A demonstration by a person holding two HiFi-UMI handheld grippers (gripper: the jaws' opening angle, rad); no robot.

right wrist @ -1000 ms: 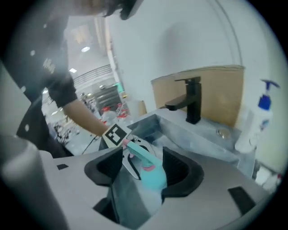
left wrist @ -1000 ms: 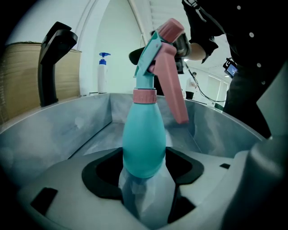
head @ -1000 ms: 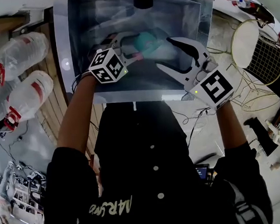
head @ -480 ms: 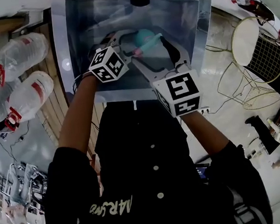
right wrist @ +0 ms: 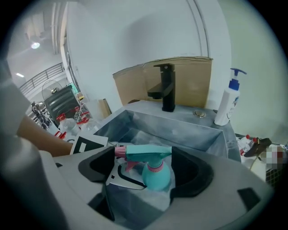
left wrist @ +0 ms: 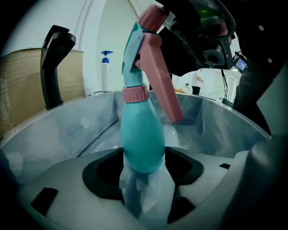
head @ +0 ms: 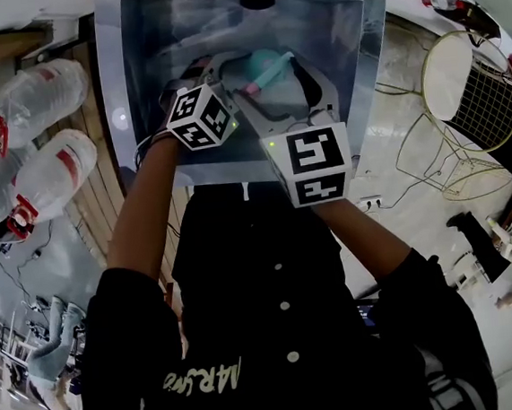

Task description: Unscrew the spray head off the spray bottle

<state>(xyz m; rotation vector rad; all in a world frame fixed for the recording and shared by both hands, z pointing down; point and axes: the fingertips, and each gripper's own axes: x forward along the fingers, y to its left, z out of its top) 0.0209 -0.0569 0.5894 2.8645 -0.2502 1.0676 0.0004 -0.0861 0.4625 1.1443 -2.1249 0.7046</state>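
A teal spray bottle (left wrist: 143, 143) with a pink collar and pink trigger (left wrist: 159, 81) is held up over the steel sink (head: 141, 39). My left gripper (left wrist: 143, 168) is shut on the bottle's lower body, jaws pressed to both sides. The teal spray head (right wrist: 146, 152) lies crosswise between the wide jaws of my right gripper (right wrist: 144, 166), which is open around it, pink nozzle toward the left pad. In the head view the left gripper (head: 225, 67) and right gripper (head: 273, 85) meet at the bottle (head: 265, 63) above the sink's middle.
A black faucet (right wrist: 164, 87) rises at the sink's back edge, and a white pump bottle (right wrist: 227, 101) stands beside it. Big plastic water bottles (head: 38, 94) lie to the left. A wire basket (head: 470, 89) sits to the right.
My right gripper has swung in from the right and now straddles the spray head with wider jaws. The left gripper and bottle have hardly moved.
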